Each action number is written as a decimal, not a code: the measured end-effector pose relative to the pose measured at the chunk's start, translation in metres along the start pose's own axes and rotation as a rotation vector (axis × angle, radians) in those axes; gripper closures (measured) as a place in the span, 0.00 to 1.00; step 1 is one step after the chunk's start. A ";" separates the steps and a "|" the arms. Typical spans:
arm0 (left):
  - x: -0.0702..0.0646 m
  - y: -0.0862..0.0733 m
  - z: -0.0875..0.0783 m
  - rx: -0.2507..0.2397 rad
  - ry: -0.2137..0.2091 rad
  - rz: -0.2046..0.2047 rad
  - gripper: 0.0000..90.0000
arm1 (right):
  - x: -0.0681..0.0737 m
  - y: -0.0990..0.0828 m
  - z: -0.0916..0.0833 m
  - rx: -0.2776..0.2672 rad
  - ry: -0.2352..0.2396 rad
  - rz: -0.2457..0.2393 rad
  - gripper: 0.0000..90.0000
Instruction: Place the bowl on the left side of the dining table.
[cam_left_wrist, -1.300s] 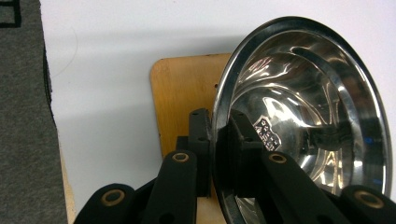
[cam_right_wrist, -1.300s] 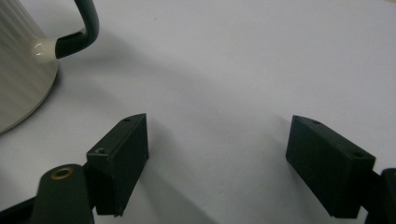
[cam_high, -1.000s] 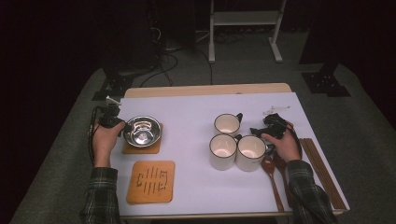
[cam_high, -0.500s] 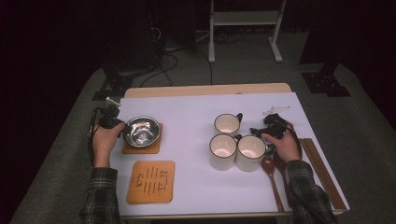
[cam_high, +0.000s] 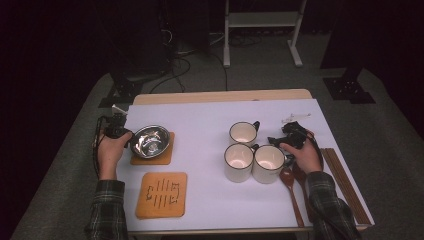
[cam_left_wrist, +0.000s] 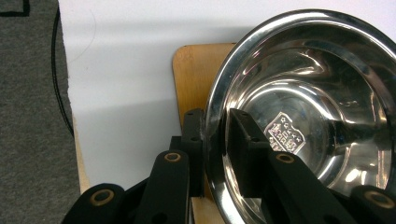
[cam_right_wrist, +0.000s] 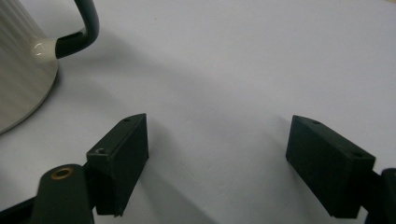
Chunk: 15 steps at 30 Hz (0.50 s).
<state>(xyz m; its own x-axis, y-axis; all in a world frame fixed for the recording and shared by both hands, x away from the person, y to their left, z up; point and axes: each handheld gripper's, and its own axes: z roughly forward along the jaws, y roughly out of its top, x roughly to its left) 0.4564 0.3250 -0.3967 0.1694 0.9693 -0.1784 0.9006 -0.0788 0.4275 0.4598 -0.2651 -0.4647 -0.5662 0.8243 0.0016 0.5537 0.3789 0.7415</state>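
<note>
**Bowl set on its mat, grip easing off**

The steel bowl (cam_high: 150, 141) sits on the upper wooden mat (cam_high: 163, 157), left of the three mugs (cam_high: 239, 162), likely its serving spot. The left gripper (cam_left_wrist: 215, 154) straddles the bowl's rim; its jaws have just been opening, a gap showing beside the rim. The right gripper (cam_right_wrist: 217, 158) gapes empty beside the mugs. Compared with a second ago, nothing else has shifted.

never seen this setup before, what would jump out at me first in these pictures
The shiny steel bowl at the table's left, sitting on a wooden coaster, catches the eye first; the left tongs straddle its rim, one jaw inside and one outside, and have just been opening. Next come three cream mugs clustered right of centre, with the right tongs open on bare white table just beside them.
</note>
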 end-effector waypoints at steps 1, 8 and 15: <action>0.000 0.000 -0.001 -0.001 -0.002 0.000 0.84 | 0.000 0.000 0.000 0.000 0.000 0.000 0.22; 0.003 -0.001 -0.008 -0.025 0.000 -0.007 0.80 | 0.000 0.000 0.000 0.000 0.000 0.000 0.22; 0.003 -0.001 -0.016 -0.048 0.001 -0.005 0.76 | 0.000 0.000 0.000 0.000 0.000 0.001 0.22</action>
<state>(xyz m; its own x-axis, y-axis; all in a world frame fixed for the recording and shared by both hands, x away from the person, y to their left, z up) 0.4494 0.3312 -0.3839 0.1643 0.9700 -0.1794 0.8812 -0.0626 0.4686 0.4598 -0.2651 -0.4647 -0.5659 0.8244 0.0022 0.5542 0.3784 0.7414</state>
